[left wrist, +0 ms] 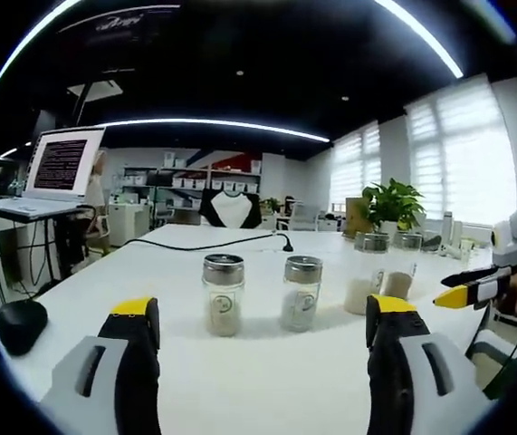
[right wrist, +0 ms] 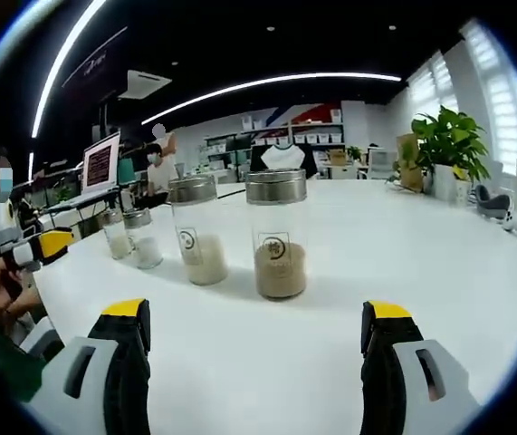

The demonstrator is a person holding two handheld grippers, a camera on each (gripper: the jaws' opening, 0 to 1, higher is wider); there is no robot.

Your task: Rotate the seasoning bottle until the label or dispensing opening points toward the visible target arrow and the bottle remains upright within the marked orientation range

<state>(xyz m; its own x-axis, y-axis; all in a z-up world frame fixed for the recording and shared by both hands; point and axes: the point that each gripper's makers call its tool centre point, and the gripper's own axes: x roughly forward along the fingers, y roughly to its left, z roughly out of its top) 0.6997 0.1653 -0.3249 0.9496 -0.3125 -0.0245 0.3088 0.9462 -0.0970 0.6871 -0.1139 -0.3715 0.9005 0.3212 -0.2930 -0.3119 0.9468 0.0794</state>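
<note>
Four clear seasoning bottles with metal lids stand upright in a row on the white table [left wrist: 267,381]. In the left gripper view two with pale contents [left wrist: 223,294] [left wrist: 301,292] are closest, ahead of my open left gripper [left wrist: 263,310]; two more [left wrist: 367,272] [left wrist: 401,265] stand further right. In the right gripper view a bottle of brown seasoning [right wrist: 276,237] and one of pale seasoning [right wrist: 196,231] stand just ahead of my open right gripper [right wrist: 256,313], labels facing the camera. Nothing is between either pair of jaws. The right gripper [left wrist: 475,288] enters from the right, and the left gripper [right wrist: 39,246] from the left.
A laptop on a stand [left wrist: 59,168] and a black mouse [left wrist: 21,323] are at the table's left end. A black cable [left wrist: 231,243] runs across the far side. A potted plant [left wrist: 392,201] stands behind the bottles. People sit in the background [right wrist: 158,163].
</note>
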